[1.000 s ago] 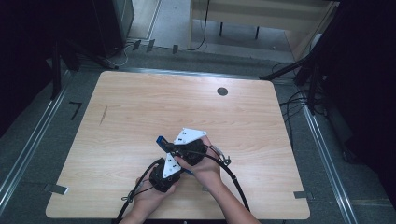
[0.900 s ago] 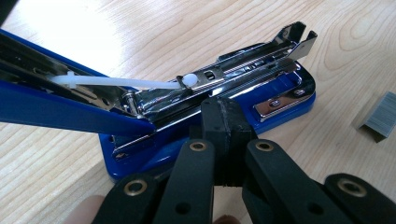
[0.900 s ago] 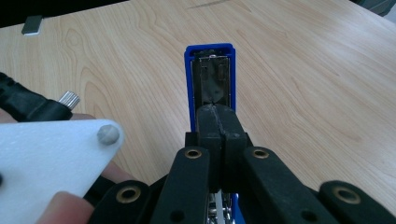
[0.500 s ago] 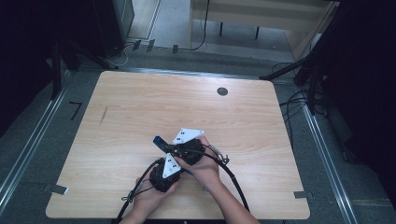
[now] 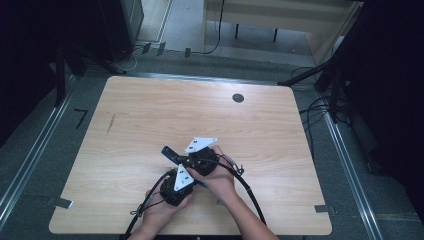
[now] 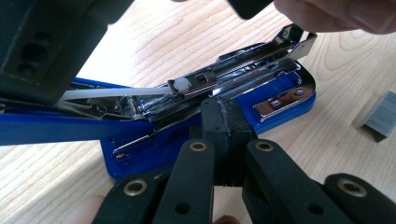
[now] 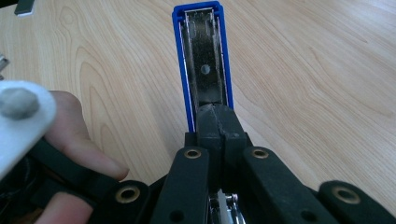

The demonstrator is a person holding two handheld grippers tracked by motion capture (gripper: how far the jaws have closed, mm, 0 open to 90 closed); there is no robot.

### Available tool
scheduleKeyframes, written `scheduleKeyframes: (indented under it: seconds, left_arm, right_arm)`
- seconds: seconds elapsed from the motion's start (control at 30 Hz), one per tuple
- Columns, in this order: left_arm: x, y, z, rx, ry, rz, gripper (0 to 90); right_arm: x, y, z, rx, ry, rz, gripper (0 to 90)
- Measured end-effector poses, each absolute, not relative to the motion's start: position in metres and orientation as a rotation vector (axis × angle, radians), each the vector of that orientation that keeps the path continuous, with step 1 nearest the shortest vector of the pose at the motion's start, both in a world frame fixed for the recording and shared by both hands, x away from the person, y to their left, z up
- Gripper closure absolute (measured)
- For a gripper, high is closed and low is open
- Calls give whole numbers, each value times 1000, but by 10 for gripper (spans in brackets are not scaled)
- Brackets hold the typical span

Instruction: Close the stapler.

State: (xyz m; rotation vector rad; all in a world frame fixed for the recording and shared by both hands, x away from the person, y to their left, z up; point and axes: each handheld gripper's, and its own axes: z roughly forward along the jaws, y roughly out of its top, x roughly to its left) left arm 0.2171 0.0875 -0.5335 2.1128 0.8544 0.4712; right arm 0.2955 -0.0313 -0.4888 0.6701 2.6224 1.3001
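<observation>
The stapler (image 6: 205,112), blue with a bright metal magazine, lay opened out on the wooden desk (image 5: 150,115) near its front edge, between the person's two hands. In the high view the left gripper (image 5: 176,186) and the right gripper (image 5: 200,159) sat close together over it, each carrying a grey plate, with black cables trailing off the front edge.

In the left gripper view, the left gripper's (image 6: 224,140) jaws were pressed together with no gap between them, their tips against the side of the stapler's blue base below the exposed magazine rail; whether they pinched any part of it could not be told. A strip of staples (image 6: 378,122) lay on the desk just beside the stapler.

In the right gripper view, the right gripper's (image 7: 215,126) jaws were clamped on the near end of the stapler's raised blue lid (image 7: 204,56), which extended away from them over the desk.
</observation>
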Motion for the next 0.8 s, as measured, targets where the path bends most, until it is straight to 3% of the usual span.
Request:
scheduleKeyframes:
  seconds: [0.2, 0.8]
  left_arm:
    - [217, 88, -533, 2114, 853, 470, 900]
    - [217, 88, -533, 2112, 855, 465, 900]
  right_arm:
    - [295, -18, -502, 641, 2681, 1184, 900]
    - [288, -31, -497, 677, 2645, 1241, 876]
